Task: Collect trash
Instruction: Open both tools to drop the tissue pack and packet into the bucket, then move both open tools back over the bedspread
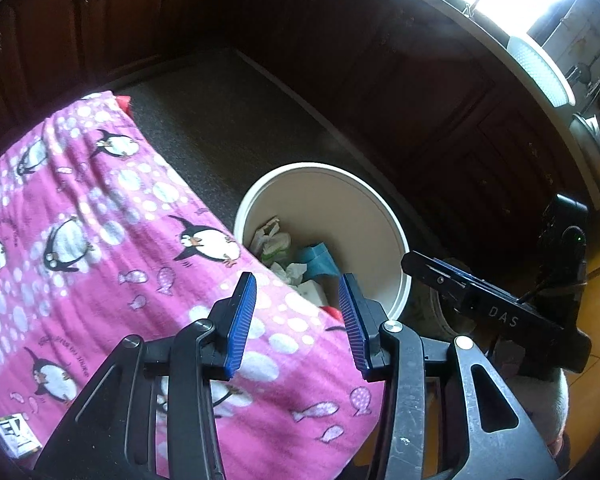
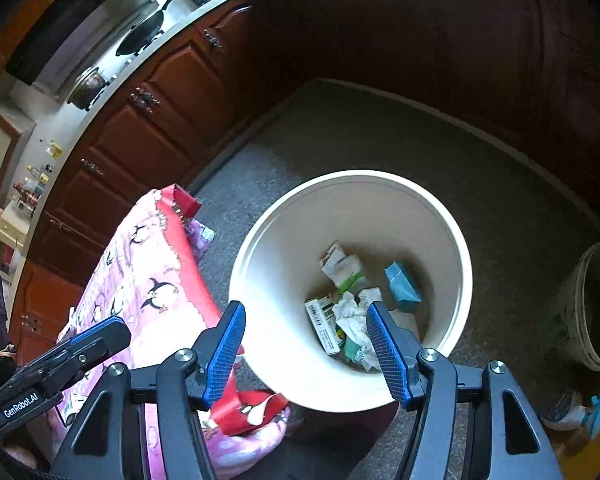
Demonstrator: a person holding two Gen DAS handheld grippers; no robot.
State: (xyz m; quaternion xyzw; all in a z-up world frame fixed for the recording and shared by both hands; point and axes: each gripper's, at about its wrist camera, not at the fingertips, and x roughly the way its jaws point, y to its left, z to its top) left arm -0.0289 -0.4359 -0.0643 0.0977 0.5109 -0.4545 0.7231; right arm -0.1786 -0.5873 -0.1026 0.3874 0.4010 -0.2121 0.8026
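A white round bin (image 2: 456,252) stands on the grey floor beside a table under a pink penguin cloth (image 1: 100,240). Inside lie a crumpled white tissue (image 2: 350,316), a blue packet (image 2: 402,286), a green-and-white carton (image 2: 342,266) and a small barcoded box (image 2: 320,316). My right gripper (image 2: 306,350) is open and empty, held above the bin's near rim. My left gripper (image 1: 298,322) is open and empty, over the cloth's edge next to the bin (image 1: 380,216). The right gripper's body shows in the left wrist view (image 1: 496,312). A small printed box (image 1: 14,436) lies on the cloth at the lower left.
Dark wooden cabinets (image 2: 152,120) run along the far side under a counter with a wok (image 2: 148,28). A dirty grey bucket (image 2: 596,304) stands on the floor to the right of the bin, with a spray bottle (image 2: 572,412) near it.
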